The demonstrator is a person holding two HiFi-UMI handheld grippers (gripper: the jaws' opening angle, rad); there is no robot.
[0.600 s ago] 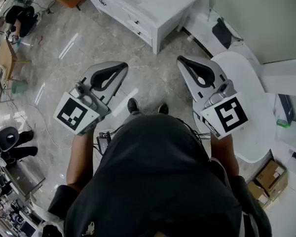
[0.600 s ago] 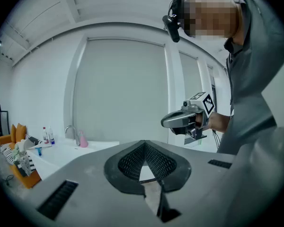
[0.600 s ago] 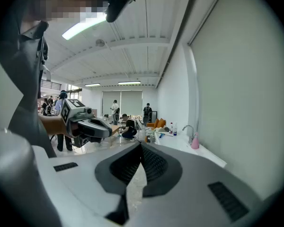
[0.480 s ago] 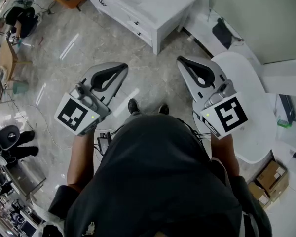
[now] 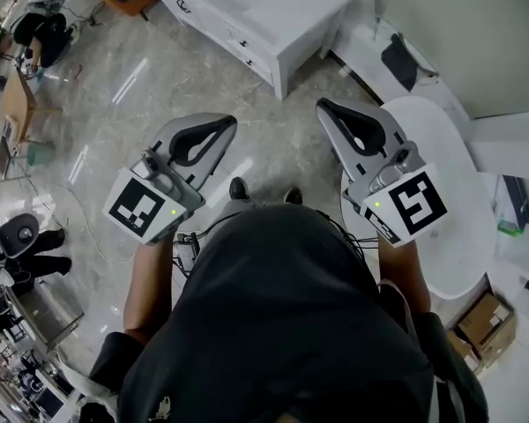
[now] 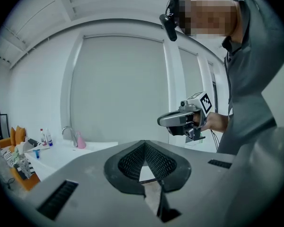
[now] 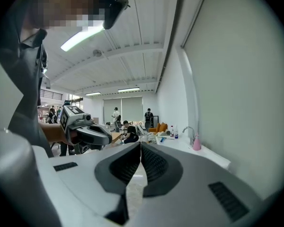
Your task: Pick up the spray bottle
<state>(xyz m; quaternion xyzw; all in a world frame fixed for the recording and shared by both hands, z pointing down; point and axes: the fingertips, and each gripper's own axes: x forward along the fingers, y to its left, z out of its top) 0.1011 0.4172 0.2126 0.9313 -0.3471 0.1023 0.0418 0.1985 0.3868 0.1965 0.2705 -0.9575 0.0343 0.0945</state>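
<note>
1. Spray bottle: neither gripper holds it. It is most likely the pink bottle [image 6: 79, 141] that stands upright on the white counter [image 5: 273, 7], just beside the tap [image 6: 68, 132]. It is too small in view to confirm a trigger head.
2. Nearest of all, the person stands on the grey floor [image 5: 159, 86], well short of the counter and facing it. Their shoes [image 5: 238, 188] point toward its near corner.
3. The left gripper [image 5: 222, 123] is held out toward the counter and tipped slightly down. Its jaws are clenched tip to tip with nothing between them. Only floor shows through the loop behind the tips.
4. The right gripper [image 5: 323, 106] is held level with the left one and angles in toward the same counter corner. Its jaws are also pressed together and empty.
5. This looks like a carrying pose for the approach. Both grippers are closed because nothing is within reach yet, and one will need to open before it can take the bottle.
6. On the counter, the pink bottle sits at the wall side by the tap. Two small bottles [image 6: 45, 137] stand further along the same counter.
7. Past the far end of the counter is an open room, where several people stand or sit at desks.
</note>
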